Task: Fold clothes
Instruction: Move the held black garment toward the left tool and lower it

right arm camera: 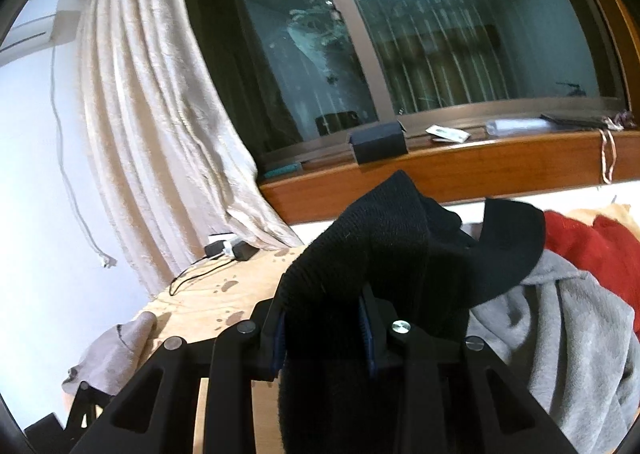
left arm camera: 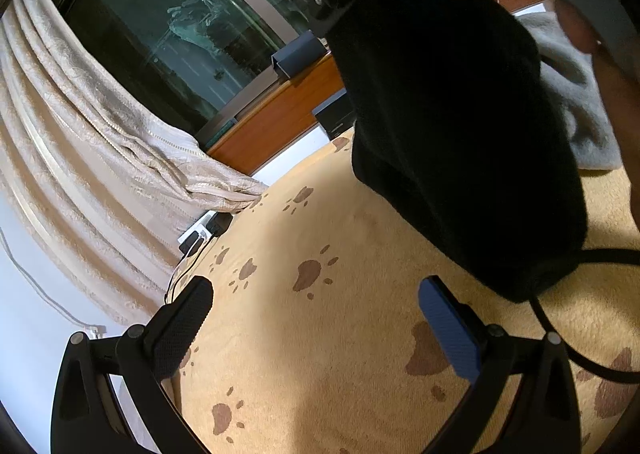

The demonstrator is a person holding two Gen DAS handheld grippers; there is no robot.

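Two sets of fingers: my right fingers [right arm camera: 324,328] clamp the black knitted garment [right arm camera: 384,238] lifted over the tan paw-print blanket [left arm camera: 320,334], my left fingers [left arm camera: 316,318] gape empty, and should catch its hanging hem to spread it flat.

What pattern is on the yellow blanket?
Brown paw prints on the blanket, clearest in the left wrist view.

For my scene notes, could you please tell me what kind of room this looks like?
Probably a bedroom at night: a paw-print blanket spread over what seems a bed, a draped beige curtain beside a dark window, and loose clothes.
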